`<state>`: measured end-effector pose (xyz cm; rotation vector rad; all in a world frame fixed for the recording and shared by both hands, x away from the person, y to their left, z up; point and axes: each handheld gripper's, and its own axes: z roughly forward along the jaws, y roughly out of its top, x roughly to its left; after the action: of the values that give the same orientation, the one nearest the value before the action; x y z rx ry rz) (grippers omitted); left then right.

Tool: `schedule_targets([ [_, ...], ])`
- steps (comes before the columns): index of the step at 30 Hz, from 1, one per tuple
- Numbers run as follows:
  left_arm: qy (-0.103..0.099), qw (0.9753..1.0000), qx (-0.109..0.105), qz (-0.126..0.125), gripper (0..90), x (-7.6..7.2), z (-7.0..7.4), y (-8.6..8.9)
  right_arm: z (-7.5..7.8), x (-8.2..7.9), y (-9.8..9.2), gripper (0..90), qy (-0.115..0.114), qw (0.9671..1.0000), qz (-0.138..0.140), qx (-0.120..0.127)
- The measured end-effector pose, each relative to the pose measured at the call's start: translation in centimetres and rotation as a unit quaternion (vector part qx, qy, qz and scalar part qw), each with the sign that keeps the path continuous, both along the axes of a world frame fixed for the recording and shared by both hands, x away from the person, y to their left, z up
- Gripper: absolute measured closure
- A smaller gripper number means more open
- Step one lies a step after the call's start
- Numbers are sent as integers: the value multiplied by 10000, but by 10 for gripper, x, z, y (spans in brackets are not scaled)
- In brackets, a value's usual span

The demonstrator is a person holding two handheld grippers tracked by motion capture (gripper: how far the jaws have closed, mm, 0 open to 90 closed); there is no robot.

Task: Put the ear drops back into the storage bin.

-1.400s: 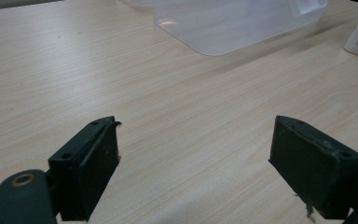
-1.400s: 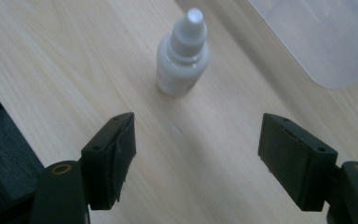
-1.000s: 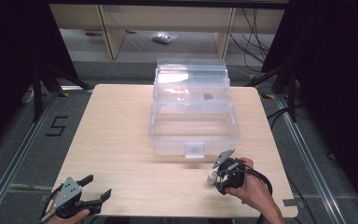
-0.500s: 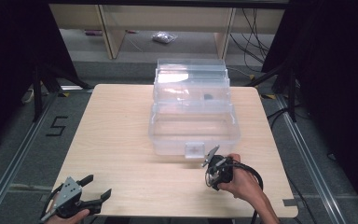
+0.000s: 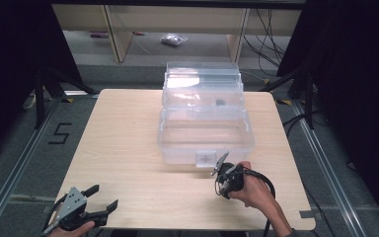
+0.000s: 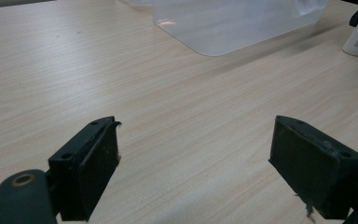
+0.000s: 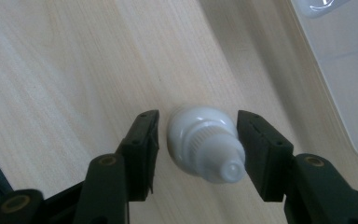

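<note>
On the wooden table (image 5: 128,143), largest first: clear plastic box (image 5: 205,133), standing open; left gripper (image 6: 193,163), jaws spread wide over bare wood; right gripper (image 7: 196,149), jaws narrowed around but not yet touching the small white bottle (image 7: 205,144), upright just beside the box's front.

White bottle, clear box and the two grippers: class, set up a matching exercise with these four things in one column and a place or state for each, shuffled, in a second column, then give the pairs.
Things
1. white bottle
2. clear box
3. left gripper
4. right gripper

Places or states
A. jaws wide apart above bare wood at the table's near left corner
B. stands between two black jaws, a gap on each side
C. transparent, at the far middle of the table
D. looks down on a white cap

Pairs: 1-B, 2-C, 3-A, 4-D
</note>
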<state>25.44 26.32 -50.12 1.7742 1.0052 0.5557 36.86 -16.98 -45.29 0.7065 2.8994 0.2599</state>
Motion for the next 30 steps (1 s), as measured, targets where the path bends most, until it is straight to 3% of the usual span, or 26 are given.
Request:
schedule_targets([
  [8, 20, 10000, 77, -1, 147, 0, 1, 1, -3, 2, 1, 583, 135, 9999, -62, -41],
  [9, 1, 10000, 12, -11, 147, 0, 0, 0, -3, 3, 1, 589, 149, 9999, -19, -32],
  [12, 23, 10000, 43, -10, 147, 0, 0, 1, -2, 3, 2, 600, 90, 9999, 103, 32],
  [16, 32, 10000, 49, -12, 147, 0, 0, 1, 0, 2, 3, 601, 82, 9999, 64, -24],
  [19, 36, 10000, 44, -13, 147, 0, 0, 1, 5, 3, 1, 601, 14, 9998, 143, 122],
  [25, 26, 10000, -15, 20, 147, 1, 0, 1, 11, 2, -4, 601, -75, 9996, -22, 277],
  [28, 59, 9999, 150, 0, 147, 1, 1, 3, 14, 2, -7, 601, -103, 9994, -49, 332],
  [29, -10, 10000, 12, 29, 147, 1, 0, 1, 15, 3, -7, 601, -99, 9993, -53, 345],
  [30, 39, 10000, 33, 50, 147, 1, 0, 1, 16, 4, -8, 601, -97, 9993, -35, 364],
])
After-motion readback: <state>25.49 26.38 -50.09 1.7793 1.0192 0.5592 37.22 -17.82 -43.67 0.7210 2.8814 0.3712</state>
